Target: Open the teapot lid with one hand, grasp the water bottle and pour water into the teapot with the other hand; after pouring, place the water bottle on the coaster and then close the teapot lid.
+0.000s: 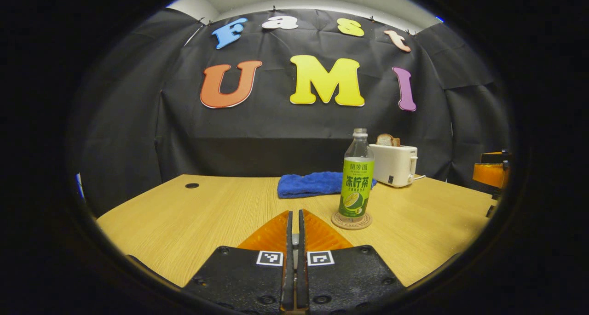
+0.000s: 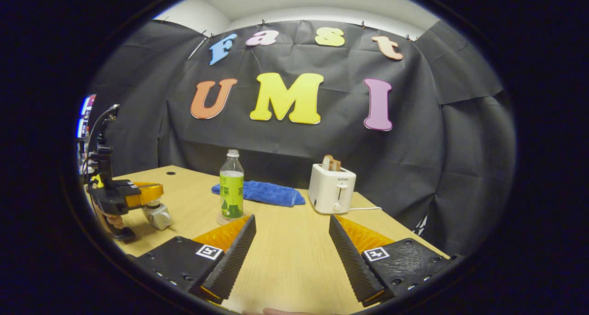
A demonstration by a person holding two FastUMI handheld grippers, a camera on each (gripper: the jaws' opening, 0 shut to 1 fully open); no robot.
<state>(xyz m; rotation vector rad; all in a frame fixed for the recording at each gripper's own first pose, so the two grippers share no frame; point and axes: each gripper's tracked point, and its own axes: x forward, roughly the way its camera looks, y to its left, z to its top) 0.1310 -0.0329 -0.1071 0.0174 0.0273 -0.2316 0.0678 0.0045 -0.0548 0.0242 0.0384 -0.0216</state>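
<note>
**Bottle standing on its coaster, both my grippers empty**

One water bottle is standing upright on one round coaster, its green label printed in characters I am leaving unread. Through the left gripper view it is sitting just ahead and right of my left gripper, whose fingers are pressing together on nothing. My right gripper is holding its fingers spread wide, the bottle lying beyond its left finger. Behind are lying one blue cloth and one white toaster holding bread, all on the wooden table.
</note>
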